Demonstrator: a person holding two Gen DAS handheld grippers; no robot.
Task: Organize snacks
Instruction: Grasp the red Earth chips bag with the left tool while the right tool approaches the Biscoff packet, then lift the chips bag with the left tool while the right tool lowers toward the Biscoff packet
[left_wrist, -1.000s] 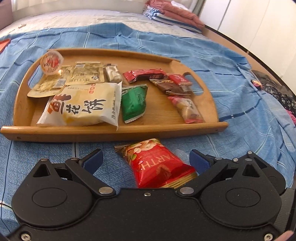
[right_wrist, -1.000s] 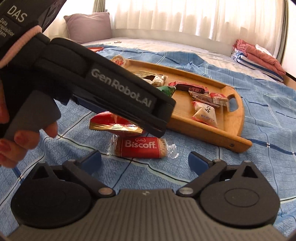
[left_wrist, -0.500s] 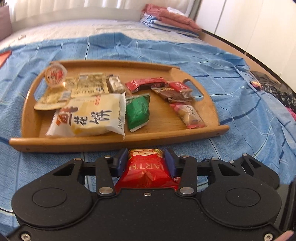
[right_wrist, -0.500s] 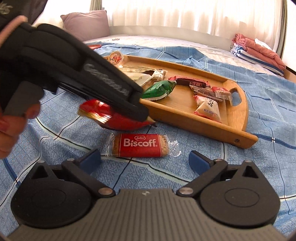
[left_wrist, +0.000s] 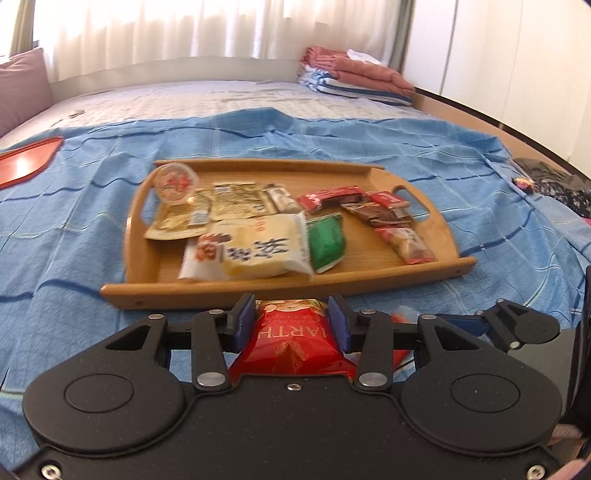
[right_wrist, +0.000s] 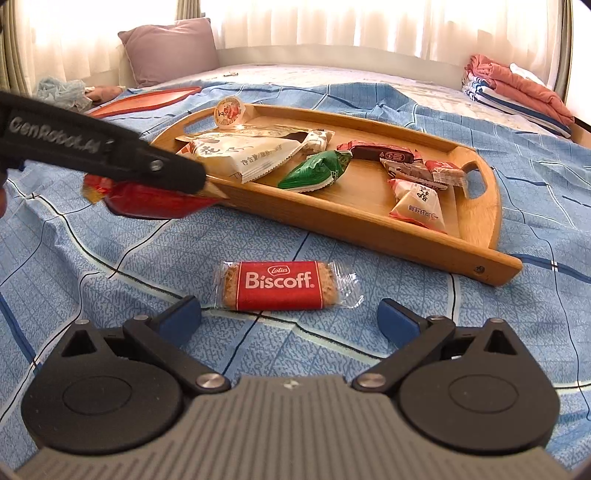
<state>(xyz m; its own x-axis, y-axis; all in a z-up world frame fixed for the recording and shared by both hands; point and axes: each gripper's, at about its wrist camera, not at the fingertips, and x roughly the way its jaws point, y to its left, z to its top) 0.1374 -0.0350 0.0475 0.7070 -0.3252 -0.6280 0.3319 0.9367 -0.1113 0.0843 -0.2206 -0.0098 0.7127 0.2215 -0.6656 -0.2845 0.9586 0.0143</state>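
— What is seen nearest the right gripper (right_wrist: 290, 314)?

— A Biscoff biscuit (right_wrist: 281, 285) is seen lying flat on the blue bedspread (right_wrist: 517, 314), just ahead of the blue fingers (right_wrist: 181, 319), which are spread wide and touch nothing.

— And on the left?

— A red snack packet (right_wrist: 147, 199) is gripped by the left gripper (right_wrist: 201, 184), held off the bedspread at the near edge of the wooden tray (right_wrist: 369, 221).

— What is carried by the tray?

— A green packet (right_wrist: 317, 170), a large white packet (right_wrist: 243, 153) and several small wrapped snacks are laid on it.
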